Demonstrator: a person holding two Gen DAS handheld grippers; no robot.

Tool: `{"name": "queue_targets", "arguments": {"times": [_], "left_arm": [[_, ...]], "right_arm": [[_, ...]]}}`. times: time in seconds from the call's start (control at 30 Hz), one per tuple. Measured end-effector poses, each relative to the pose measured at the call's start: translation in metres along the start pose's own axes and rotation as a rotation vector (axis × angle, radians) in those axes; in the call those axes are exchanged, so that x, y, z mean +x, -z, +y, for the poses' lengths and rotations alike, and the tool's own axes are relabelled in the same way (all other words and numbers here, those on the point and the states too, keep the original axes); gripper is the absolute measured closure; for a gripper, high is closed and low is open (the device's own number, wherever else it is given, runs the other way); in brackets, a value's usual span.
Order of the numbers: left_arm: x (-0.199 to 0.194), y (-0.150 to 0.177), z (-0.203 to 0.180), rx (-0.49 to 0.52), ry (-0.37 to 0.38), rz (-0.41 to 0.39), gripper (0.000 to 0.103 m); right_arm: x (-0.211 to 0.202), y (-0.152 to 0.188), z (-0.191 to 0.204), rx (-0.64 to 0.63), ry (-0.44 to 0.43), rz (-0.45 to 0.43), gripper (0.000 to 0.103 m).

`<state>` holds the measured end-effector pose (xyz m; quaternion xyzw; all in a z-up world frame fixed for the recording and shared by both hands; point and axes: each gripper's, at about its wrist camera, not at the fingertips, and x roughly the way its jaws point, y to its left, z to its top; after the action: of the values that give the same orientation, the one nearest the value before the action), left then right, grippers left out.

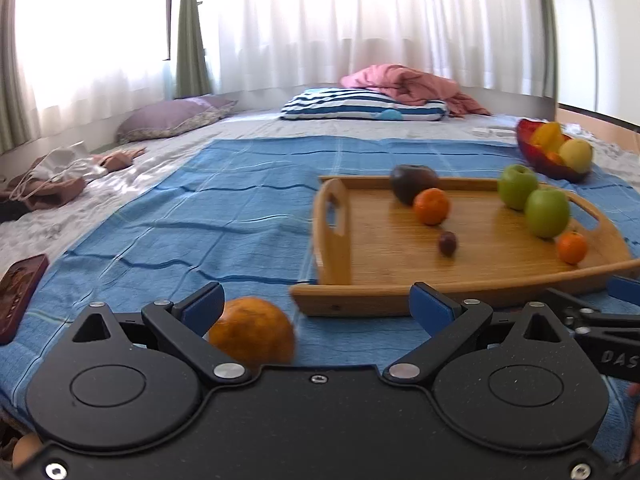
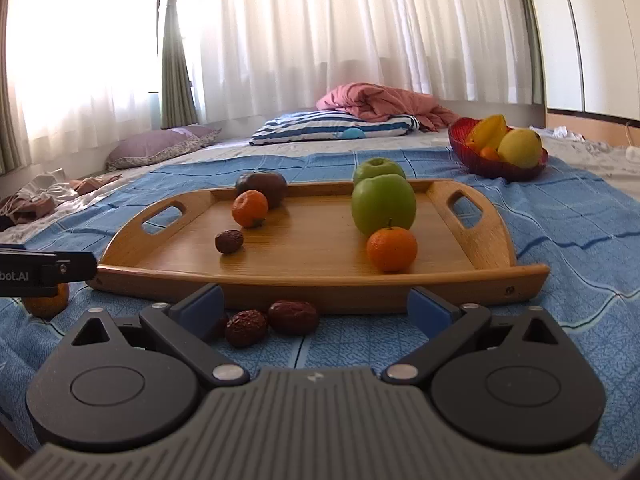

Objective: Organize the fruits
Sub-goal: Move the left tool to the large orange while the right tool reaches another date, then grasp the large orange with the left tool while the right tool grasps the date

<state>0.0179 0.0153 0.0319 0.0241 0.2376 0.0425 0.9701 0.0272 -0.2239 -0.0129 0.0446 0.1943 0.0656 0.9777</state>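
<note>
Fruits on tray point(image 2: 472, 264): two apples point(image 2: 383, 204), two tangerines point(image 2: 392, 249).

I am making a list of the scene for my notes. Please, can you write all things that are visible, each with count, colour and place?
wooden tray: 1, light brown, on the blue cloth
green apples: 2, green, right part of tray
small oranges: 2, orange, on tray, one left, one right
dark round fruit: 1, brown-purple, far left of tray
date on tray: 1, dark red, left front of tray
dates on cloth: at least 2, dark red, in front of tray
large orange: 1, orange, on cloth, left of tray
red bowl: 1, red, behind tray, holds yellow fruits
blue cloth: 1, blue, over bed
pillows: 2, striped and purple, far end
pink blanket: 1, on striped pillow
left tool: open, orange between
right tool: open, over dates
</note>
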Motion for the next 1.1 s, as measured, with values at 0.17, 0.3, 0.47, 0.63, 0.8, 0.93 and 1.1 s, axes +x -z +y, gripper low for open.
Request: {"name": "queue_targets", "arguments": {"times": [0.17,0.3,0.47,0.63,0.8,0.93,1.1], "left_arm": [[0.007,0.005,0.013,-0.032,-0.032,0.034,0.004],[0.012,0.010,0.019,-0.043,-0.044,0.060,0.004],[0.016,0.013,0.025,-0.064,-0.034,0.079,0.010],[0.023,0.015,0.028,-0.081,-0.020,0.100,0.016],[0.028,0.017,0.029,-0.079,-0.021,0.113,0.019],[0.033,0.018,0.030,-0.082,-0.015,0.122,0.021],[0.038,0.017,0.029,-0.078,-0.006,0.121,0.027]], "right_arm": [[0.002,0.002,-0.005,0.026,0.041,0.031,0.016],[0.001,0.002,-0.008,0.042,0.049,0.036,0.028],[0.001,0.003,-0.008,0.042,0.063,0.052,0.047],[0.003,0.005,-0.001,-0.005,0.077,0.059,0.050],[0.004,0.006,0.003,-0.021,0.077,0.062,0.050],[0.004,0.006,0.003,-0.027,0.076,0.063,0.050],[0.005,0.007,0.004,-0.034,0.076,0.063,0.052]]}}
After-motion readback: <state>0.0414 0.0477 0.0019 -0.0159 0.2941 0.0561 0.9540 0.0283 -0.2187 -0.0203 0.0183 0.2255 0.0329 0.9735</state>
